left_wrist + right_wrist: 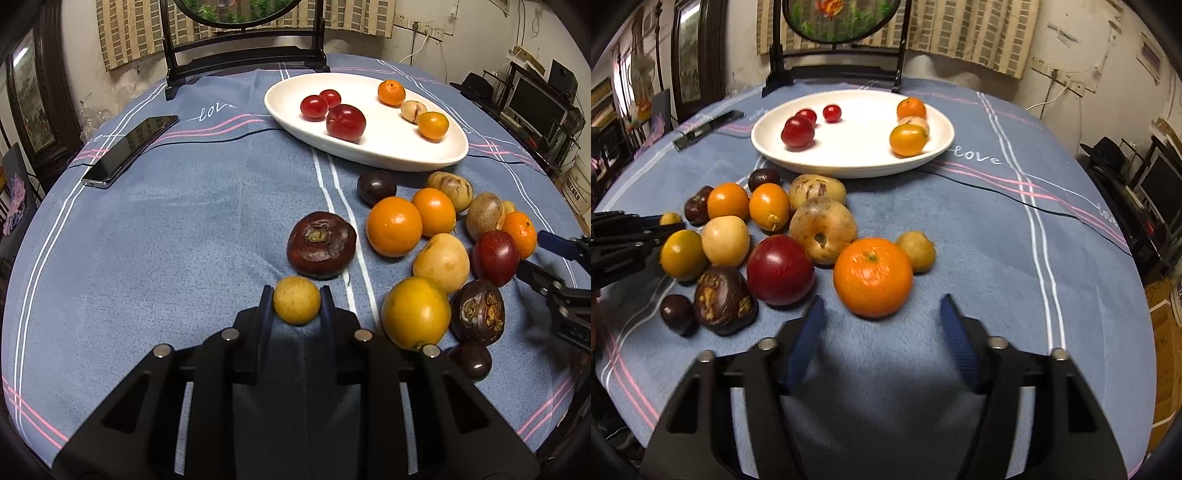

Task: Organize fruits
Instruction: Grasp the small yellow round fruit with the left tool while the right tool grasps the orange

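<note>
My left gripper (296, 295) is shut on a small yellow fruit (296, 300), low over the blue cloth; the fruit also shows in the right wrist view (670, 218). A dark brown fruit (321, 244) lies just beyond it. A heap of orange, yellow, red and dark fruits (439, 236) lies to its right. The white oval plate (388, 155) holds red fruits (345, 122) on one side and orange and yellow ones (433, 125) on the other. My right gripper (881, 306) is open and empty, just short of a tangerine (873, 277) beside a red fruit (780, 270).
A black phone (129, 149) lies at the far left of the round table. A dark wooden stand with a round screen (243, 48) stands behind the plate. Bare cloth lies left of the heap (166, 240) and right of the tangerine (997, 240).
</note>
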A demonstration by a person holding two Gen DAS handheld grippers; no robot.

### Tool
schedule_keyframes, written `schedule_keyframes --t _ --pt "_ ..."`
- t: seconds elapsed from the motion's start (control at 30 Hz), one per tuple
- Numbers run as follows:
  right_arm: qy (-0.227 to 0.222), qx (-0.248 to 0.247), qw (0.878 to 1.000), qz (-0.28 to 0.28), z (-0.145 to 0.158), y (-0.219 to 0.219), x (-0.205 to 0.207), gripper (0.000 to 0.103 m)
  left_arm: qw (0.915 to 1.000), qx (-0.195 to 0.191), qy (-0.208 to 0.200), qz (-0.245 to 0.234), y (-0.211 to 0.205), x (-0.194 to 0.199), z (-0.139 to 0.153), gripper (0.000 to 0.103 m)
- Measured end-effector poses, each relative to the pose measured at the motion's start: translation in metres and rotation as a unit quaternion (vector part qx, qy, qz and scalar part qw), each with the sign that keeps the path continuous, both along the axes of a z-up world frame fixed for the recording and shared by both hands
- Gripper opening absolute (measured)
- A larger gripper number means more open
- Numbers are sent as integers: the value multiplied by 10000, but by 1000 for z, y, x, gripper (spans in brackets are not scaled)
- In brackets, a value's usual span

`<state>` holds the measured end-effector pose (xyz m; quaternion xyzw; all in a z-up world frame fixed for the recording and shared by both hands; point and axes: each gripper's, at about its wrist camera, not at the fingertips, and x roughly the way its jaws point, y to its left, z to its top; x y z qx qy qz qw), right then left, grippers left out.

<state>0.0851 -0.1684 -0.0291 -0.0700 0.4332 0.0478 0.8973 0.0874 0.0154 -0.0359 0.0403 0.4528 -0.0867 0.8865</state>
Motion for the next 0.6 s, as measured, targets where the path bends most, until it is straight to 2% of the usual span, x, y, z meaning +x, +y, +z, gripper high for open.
schedule_keyframes --t 0.13,0.4,0.6 --pt "188 10 9998 -57 -4 5 15 47 10000 -21 -9 -22 1 1 0 25" --pt "167 206 9995 -184 -1 -1 13 45 9999 -123 -59 -96 4 -2 4 24" --pt "-45 394 9990 -215 10 -13 -6 45 9995 -175 -216 -150 6 -14 23 24"
